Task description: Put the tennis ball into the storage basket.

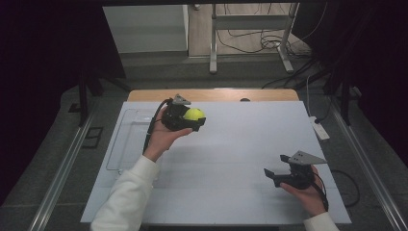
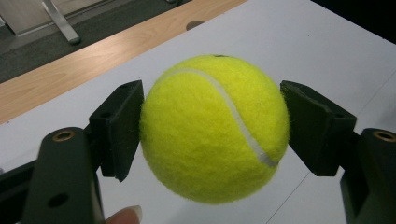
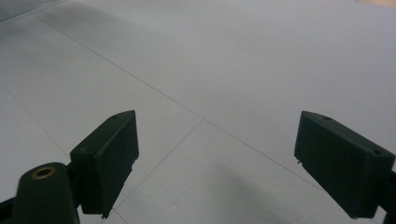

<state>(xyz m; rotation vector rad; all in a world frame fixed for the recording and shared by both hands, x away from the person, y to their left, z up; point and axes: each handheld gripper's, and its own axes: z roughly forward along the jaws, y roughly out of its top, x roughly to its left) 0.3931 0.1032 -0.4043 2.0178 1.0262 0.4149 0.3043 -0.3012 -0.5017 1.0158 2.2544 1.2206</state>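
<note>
The right gripper [image 1: 275, 176] sat nearest, jaws wide apart with nothing between them above the white table [image 1: 231, 144]. Farther off, the left gripper [image 1: 198, 121] gripped the ball [image 1: 194, 114] between its pads, lifted off the surface.

Dim room around a lit table [image 1: 231, 159]

Grey floor [image 1: 159, 72] behind; a metal stand [image 1: 250, 29] and loose cables [image 1: 260, 43] beyond the wooden edge [image 1: 211, 95].

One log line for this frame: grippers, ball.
left gripper: shut on ball, held above table | right gripper: open, nothing between jaws | clear tray: left of table
</note>
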